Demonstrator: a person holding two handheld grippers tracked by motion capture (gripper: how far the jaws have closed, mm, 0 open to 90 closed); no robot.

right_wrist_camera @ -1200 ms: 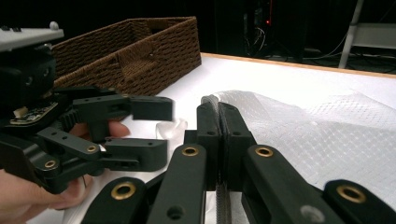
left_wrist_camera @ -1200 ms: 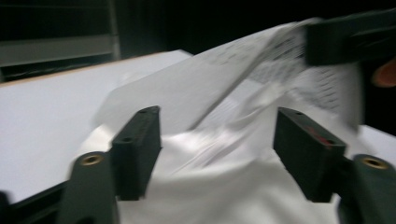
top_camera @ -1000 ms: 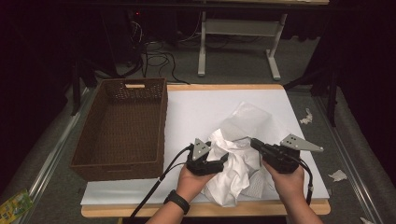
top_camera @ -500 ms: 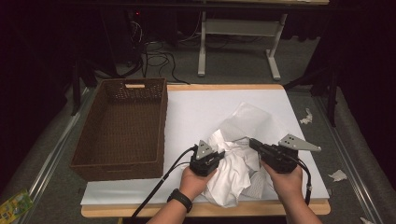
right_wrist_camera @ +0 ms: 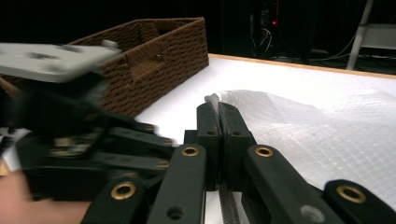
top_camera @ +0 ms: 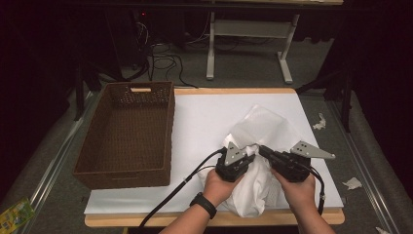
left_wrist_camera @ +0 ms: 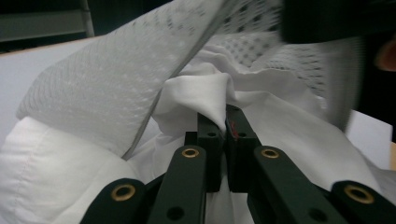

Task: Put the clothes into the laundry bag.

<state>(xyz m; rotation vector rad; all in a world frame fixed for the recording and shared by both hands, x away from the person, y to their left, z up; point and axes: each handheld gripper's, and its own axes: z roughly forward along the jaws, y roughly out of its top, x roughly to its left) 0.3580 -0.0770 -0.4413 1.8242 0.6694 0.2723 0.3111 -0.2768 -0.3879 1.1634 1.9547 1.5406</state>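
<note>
Left tool (left_wrist_camera: 219,122): jaws had just been closing and stood clamped on a fold of the white cloth (left_wrist_camera: 280,135), the fabric pinched between the pads.
Right tool (right_wrist_camera: 219,109): jaws pressed together on the edge of the mesh bag (right_wrist_camera: 327,135), its grey hem running between them.
White cloth (top_camera: 253,187): bunched at the near edge of the bench (top_camera: 209,117), between the two hands, spilling out of the bag's mouth.
Mesh bag (top_camera: 265,124): translucent white, lying on the bench just beyond the tools, its mouth toward the person.
Basket (top_camera: 129,134): brown wicker, at the bench's left side, well apart from the cloth.
</note>
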